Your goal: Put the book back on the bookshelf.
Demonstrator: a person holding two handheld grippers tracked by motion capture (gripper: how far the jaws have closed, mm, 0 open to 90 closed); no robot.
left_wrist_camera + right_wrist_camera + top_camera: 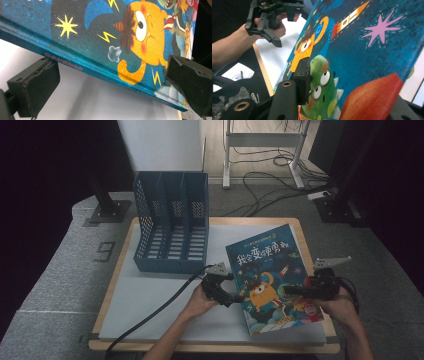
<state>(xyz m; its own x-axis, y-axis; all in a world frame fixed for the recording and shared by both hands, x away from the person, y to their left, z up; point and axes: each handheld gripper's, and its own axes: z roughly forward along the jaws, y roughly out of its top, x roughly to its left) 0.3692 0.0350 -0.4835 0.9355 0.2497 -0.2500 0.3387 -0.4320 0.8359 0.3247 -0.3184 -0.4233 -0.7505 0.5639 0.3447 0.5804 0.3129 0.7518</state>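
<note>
Picture book (270,275), hardcover, blue-teal cover w/ orange monster, yellow bolts, rocket, white title chars; red print on spine. Lies on white mat (150,295) at table's right, spine edge raised off mat. Left gripper (235,296): jaws apart astride spine, not pressing. Right gripper (290,290): jaws clamp book's right edge, one pad on cover.

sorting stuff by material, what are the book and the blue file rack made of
Book: likely paper with a stiff card cover, a thick flat edge, printed artwork and a slight sheen. File rack: looks like moulded matte blue plastic, with slotted walls and thin dividers.
</note>
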